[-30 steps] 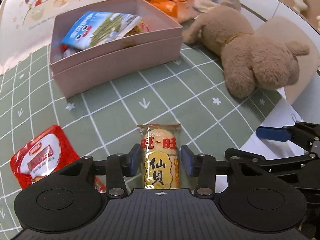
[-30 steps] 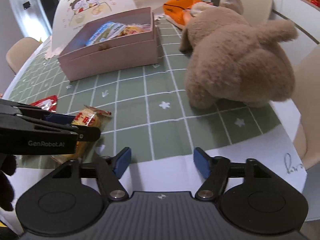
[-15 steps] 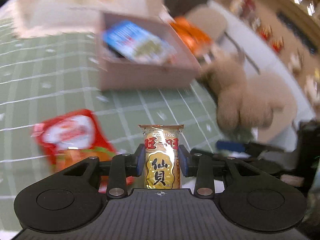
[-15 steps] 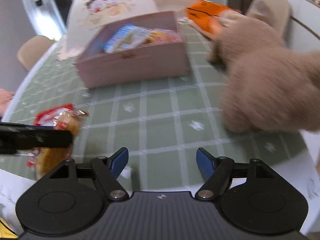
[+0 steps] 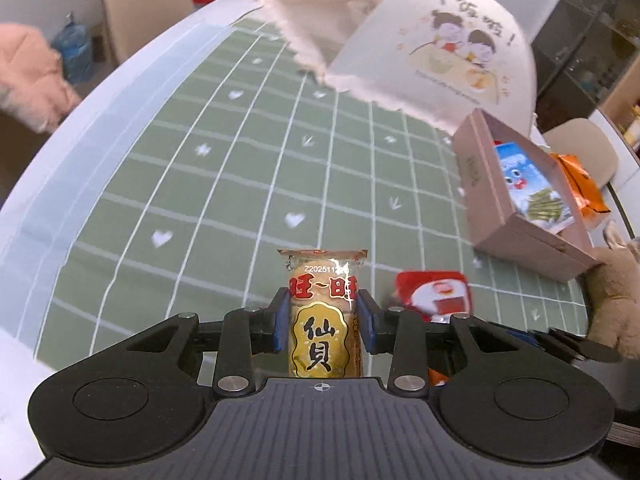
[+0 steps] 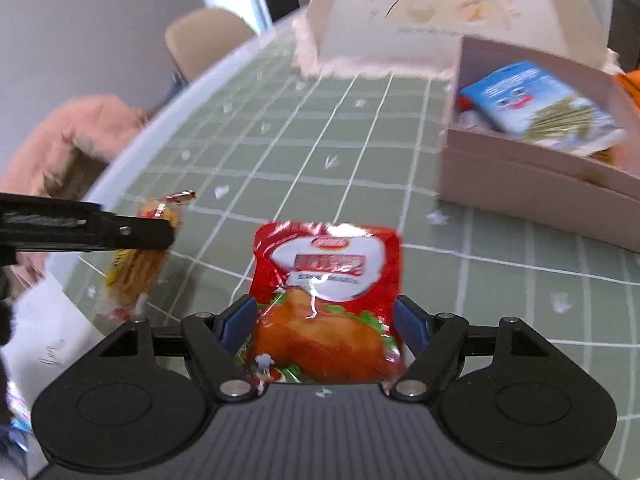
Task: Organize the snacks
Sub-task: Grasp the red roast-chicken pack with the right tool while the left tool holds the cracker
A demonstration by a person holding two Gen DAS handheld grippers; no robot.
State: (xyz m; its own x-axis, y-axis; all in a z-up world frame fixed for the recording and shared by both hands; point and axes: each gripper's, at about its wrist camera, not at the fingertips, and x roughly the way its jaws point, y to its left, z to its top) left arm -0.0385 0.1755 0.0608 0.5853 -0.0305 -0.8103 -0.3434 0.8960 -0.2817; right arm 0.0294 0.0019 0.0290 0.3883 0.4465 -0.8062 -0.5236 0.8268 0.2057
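Note:
My left gripper (image 5: 323,318) is shut on a yellow rice cracker packet (image 5: 322,280), held upright above the green checked tablecloth (image 5: 240,184). In the right wrist view that packet (image 6: 136,264) hangs at the left under the left gripper's finger (image 6: 120,232). A red snack packet (image 6: 328,276) lies on the cloth between the jaws of my right gripper (image 6: 324,320), which are opening and do not press on it. The red packet (image 5: 436,292) also shows beside the left gripper. The pink box (image 6: 520,188) at the right holds a blue packet (image 6: 532,104).
A domed food cover (image 5: 440,40) with a cartoon stands behind the pink box (image 5: 480,188). An orange packet (image 5: 580,184) and a brown plush toy (image 5: 616,300) lie past the box. A chair (image 5: 144,4) and pink garment (image 6: 80,132) sit beyond the table's left edge.
My left gripper closed on the rice cracker packet, lifted it and swung its view leftwards. My right gripper moved left from the bare cloth to straddle the red packet, jaws a little wider.

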